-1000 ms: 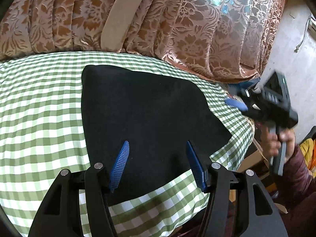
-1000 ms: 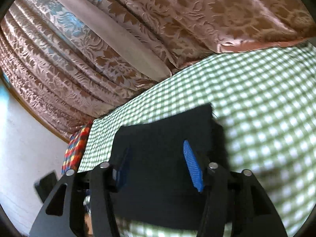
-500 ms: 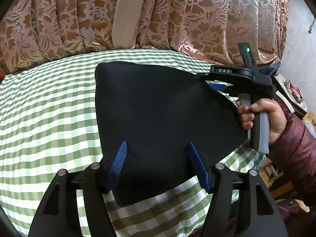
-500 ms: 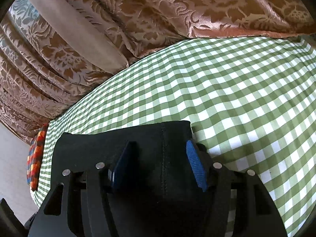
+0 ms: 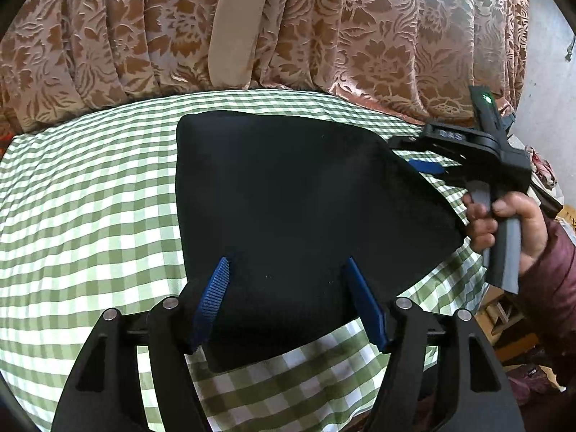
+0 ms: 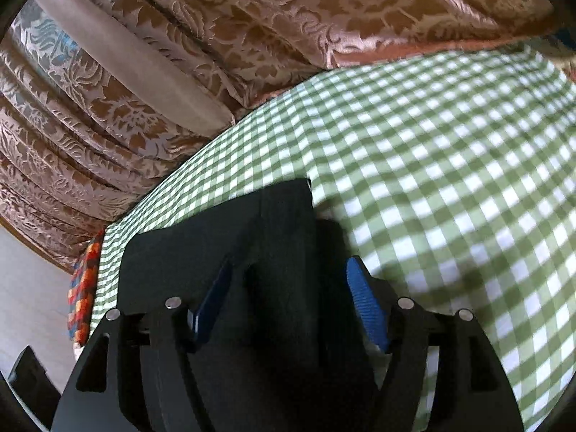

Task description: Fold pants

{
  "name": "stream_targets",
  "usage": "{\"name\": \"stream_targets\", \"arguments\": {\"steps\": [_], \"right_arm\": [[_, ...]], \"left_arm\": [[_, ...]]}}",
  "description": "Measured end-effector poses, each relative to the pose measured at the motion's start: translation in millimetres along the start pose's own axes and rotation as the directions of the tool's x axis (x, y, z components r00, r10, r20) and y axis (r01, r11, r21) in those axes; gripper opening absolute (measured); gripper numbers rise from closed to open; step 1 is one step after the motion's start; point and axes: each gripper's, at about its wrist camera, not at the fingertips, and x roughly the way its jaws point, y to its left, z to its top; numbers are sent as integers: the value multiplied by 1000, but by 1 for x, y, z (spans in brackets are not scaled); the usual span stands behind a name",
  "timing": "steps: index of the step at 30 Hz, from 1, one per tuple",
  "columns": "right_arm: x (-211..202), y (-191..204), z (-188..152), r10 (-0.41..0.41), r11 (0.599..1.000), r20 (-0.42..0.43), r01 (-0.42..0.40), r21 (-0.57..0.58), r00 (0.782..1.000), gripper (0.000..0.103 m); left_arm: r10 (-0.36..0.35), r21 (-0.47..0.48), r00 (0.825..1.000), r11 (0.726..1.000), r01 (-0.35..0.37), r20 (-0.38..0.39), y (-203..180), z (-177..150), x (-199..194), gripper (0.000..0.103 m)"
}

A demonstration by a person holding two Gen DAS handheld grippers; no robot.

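A: Brocade curtains in brown and pink hang along the far side, with a plain beige strip running down between the folds. Below them, the surface is covered in a green and white checked cloth.

B: And the pants?

A: The pants lie folded into a black, roughly 4-sided slab on the cloth, toward the near right part of the surface. One rounded corner sits far left, and a near corner reaches almost to the surface's near edge.

B: Where is the left gripper?

A: The left gripper hangs over the near part of the pants, tilted down. Its 2 blue pads are spread apart with black fabric showing between them, and neither pad presses on it.

B: And the right one?

A: In the left wrist view, the right gripper comes in from the right, held by a hand in a maroon sleeve, and its blue pad lies at the right edge of the pants. From its own camera, the right gripper has its jaws opening, with a raised fold of the pants between them and gaps beside both pads.

B: Anything else?

A: A red and orange patterned cloth sits at the far left end of the surface in the right wrist view.
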Motion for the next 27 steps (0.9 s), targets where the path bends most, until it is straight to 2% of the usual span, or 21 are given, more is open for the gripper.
{"name": "stream_targets", "arguments": {"steps": [1,2,4,7,8,11,13,15,19,20,23,27], "right_arm": [[1,0,-5,2,1000,-20,-2,-12,1000,59],[1,2,-10,-14,999,-25,13,-34,1000,49],[0,2,-16,-27,998,-22,25,-60,999,38],[-9,2,-14,-8,998,-4,8,-59,1000,19],[-12,4,-13,-1,998,-2,1,-65,1000,5],[-17,5,-11,9,998,9,-9,-70,1000,5],[-8,-3,-13,-6,999,-17,5,-49,1000,6],[1,-11,-17,-2,999,-27,1,-37,1000,8],[-5,-16,-15,40,999,-25,-40,-4,999,15],[-9,-16,-15,52,999,-22,-52,0,998,21],[-22,-16,-18,93,996,-17,-93,7,996,57],[-31,-6,-32,42,996,-34,-45,-81,999,57]], "left_arm": [[3,0,1000,1000,-3,1,-1,-1,0,66],[4,0,1000,1000,-4,1,-2,-2,-1,66],[7,-5,1000,1000,-7,2,-1,-4,0,71],[14,-15,1000,1000,-14,-1,-2,-7,1,71],[11,-22,1000,1000,-11,1,-1,-9,0,71],[-33,-39,999,999,34,24,-1,-8,-7,72],[-70,-58,997,996,72,39,2,-6,-12,74],[-94,-63,995,993,95,12,4,-7,-7,75],[-78,5,997,997,78,-21,-6,-15,4,76],[-77,3,997,997,77,-23,-7,-15,4,76],[-99,-34,995,995,99,-8,-1,-12,-1,76],[-125,-108,991,986,130,48,11,-5,-13,76]]}}
